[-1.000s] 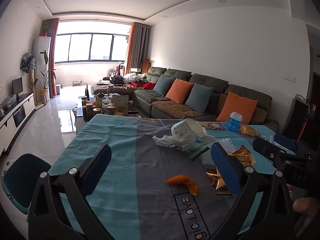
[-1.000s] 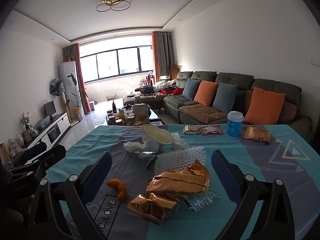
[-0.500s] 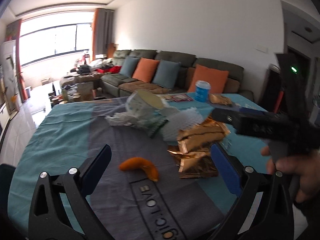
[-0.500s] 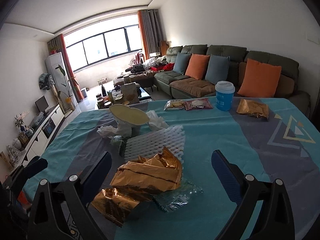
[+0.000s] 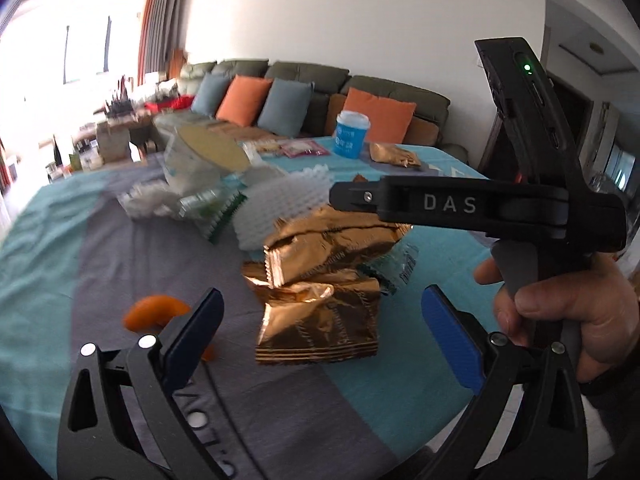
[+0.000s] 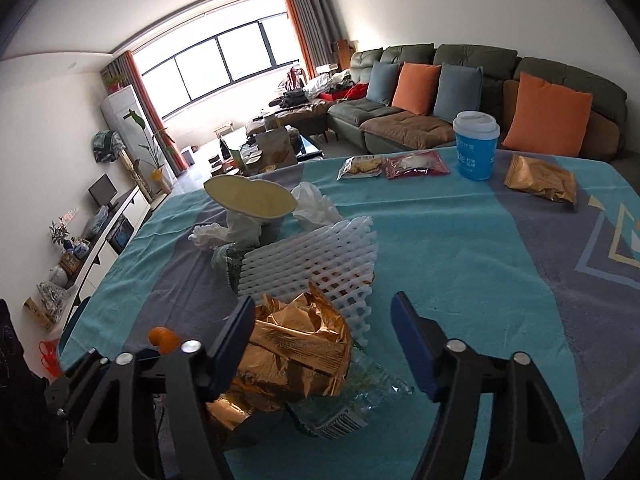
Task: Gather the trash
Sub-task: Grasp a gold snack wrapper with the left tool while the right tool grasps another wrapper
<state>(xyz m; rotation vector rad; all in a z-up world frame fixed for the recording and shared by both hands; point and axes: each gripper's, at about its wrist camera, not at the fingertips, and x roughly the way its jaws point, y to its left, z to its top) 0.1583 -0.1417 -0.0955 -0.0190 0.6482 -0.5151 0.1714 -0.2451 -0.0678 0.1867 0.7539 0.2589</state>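
The surface (image 6: 460,240), under a teal and grey cloth, carries a loose heap of trash toward its near edge, and both tongs are closing in on that heap from the near side. The white foam net (image 6: 312,268) is the biggest piece, lying against a tipped paper bowl (image 6: 250,200) and crumpled tissue (image 6: 314,204). In front of it sit the crumpled gold foil wrappers (image 6: 292,356), stacked one on another, with a clear plastic wrapper (image 6: 352,404) poking out beneath them and an orange peel (image 5: 154,314) just beside them to the left.

The right tongs (image 6: 322,340) are spread wide and empty, the left pad touching or nearly touching the gold wrappers, the right pad well clear over the cloth. The left tongs (image 5: 320,326) are likewise wide open and hold nothing, framing the lower wrapper.

This looks like the approach to the first pick, nothing yet gathered. The next move likely calls for lowering one pair around the foil stack and squeezing firmly, since thin crinkled foil may slip or come away singly
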